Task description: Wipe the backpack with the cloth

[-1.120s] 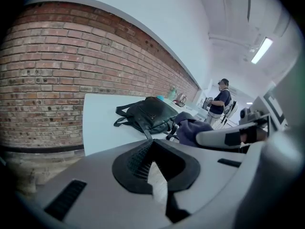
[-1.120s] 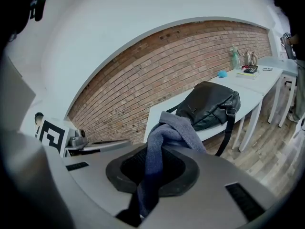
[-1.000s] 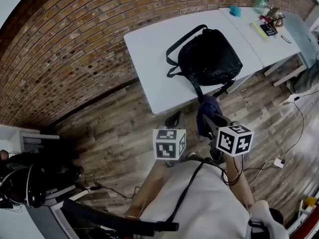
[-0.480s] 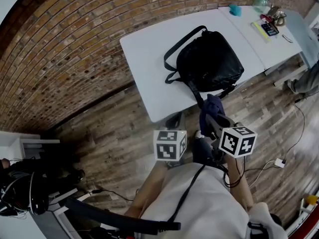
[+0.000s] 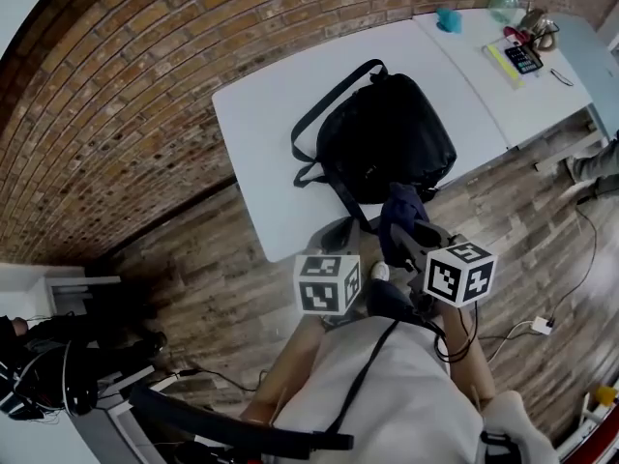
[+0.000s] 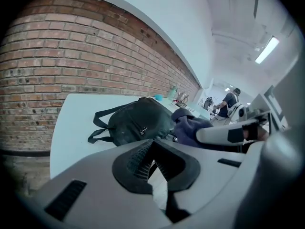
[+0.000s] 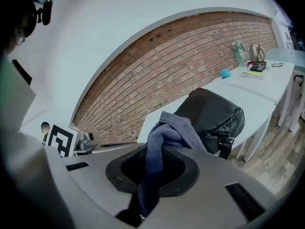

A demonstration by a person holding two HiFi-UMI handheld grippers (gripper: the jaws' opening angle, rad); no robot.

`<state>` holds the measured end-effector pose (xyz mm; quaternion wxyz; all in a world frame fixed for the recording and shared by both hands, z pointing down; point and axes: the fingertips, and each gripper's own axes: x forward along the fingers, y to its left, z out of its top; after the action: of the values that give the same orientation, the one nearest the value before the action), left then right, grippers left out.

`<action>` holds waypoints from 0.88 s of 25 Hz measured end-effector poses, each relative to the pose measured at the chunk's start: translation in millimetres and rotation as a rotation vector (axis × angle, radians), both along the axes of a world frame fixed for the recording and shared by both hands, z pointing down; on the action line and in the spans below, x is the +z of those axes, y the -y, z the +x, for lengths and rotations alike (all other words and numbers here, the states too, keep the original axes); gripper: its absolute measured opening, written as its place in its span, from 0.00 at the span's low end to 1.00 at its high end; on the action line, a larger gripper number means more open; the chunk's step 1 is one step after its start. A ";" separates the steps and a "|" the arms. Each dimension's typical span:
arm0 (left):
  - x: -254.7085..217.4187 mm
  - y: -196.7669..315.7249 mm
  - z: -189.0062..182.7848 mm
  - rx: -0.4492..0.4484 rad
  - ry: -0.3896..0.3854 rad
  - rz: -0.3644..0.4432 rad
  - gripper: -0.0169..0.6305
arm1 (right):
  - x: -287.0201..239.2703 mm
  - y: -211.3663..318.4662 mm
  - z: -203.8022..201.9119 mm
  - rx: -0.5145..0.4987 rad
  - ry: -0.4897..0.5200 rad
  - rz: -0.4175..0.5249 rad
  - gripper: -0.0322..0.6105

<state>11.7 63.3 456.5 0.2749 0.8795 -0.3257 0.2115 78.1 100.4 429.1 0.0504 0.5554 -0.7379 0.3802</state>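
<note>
A black backpack (image 5: 387, 148) lies on the white table (image 5: 261, 114), its straps trailing toward the front edge; it also shows in the left gripper view (image 6: 138, 120) and the right gripper view (image 7: 214, 116). My right gripper (image 5: 404, 232) is shut on a dark blue cloth (image 5: 401, 209), held at the table's front edge just short of the backpack. The cloth (image 7: 164, 137) hangs between the jaws. My left gripper (image 5: 338, 235) hovers beside it over the floor by the table edge, shut on nothing (image 6: 152, 144).
A second table (image 5: 542, 95) adjoins at the right, carrying a teal object (image 5: 448, 17), a calculator (image 5: 520, 56) and a bottle (image 5: 505, 0). A brick wall (image 5: 145, 95) runs behind. Cables (image 5: 542, 322) lie on the wood floor. Dark equipment (image 5: 58, 365) sits lower left.
The table and backpack have come nearer and slid left in the head view. The right gripper with the cloth now reaches the table's front edge by the backpack.
</note>
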 end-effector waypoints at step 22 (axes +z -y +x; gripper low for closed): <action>0.3 72.8 106.3 0.059 -0.005 -0.007 0.03 | -2.2 65.2 81.9 -0.004 0.035 0.019 0.11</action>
<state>118.1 -9.5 456.8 0.2722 0.8883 -0.2983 0.2186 160.0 35.3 426.9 0.0330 0.5477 -0.7434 0.3825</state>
